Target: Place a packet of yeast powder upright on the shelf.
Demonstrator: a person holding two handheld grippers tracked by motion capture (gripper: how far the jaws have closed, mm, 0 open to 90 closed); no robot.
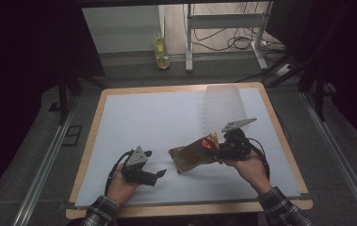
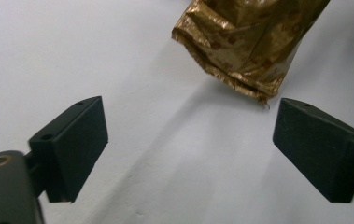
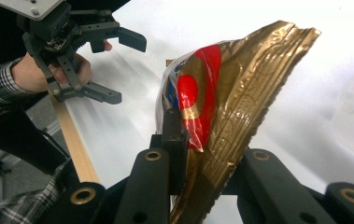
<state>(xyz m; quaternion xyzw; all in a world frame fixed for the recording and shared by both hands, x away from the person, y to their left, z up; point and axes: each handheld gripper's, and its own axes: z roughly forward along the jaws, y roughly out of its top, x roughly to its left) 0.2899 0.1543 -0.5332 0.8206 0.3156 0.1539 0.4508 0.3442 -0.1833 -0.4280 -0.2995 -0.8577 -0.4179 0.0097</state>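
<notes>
My right gripper (image 3: 191,154) jaws clamp the crinkled gold foil snack bag (image 1: 192,157); left gripper (image 2: 188,154) jaws wide, bag's end just ahead.

**Table w/ white mat, one clear tub on it**

Wooden table (image 1: 100,113), light-wood edge showing on all sides. A white mat (image 1: 157,122) covers nearly the whole top; the wood border shows along the front edge too. On the mat, far right: a clear plastic container (image 1: 223,106), translucent, ribbed sides, standing near the back edge. Rest of mat bare, w/ soft shadows front-centre. Table stands on grey floor (image 1: 25,155); metal rails run along both sides.
</notes>
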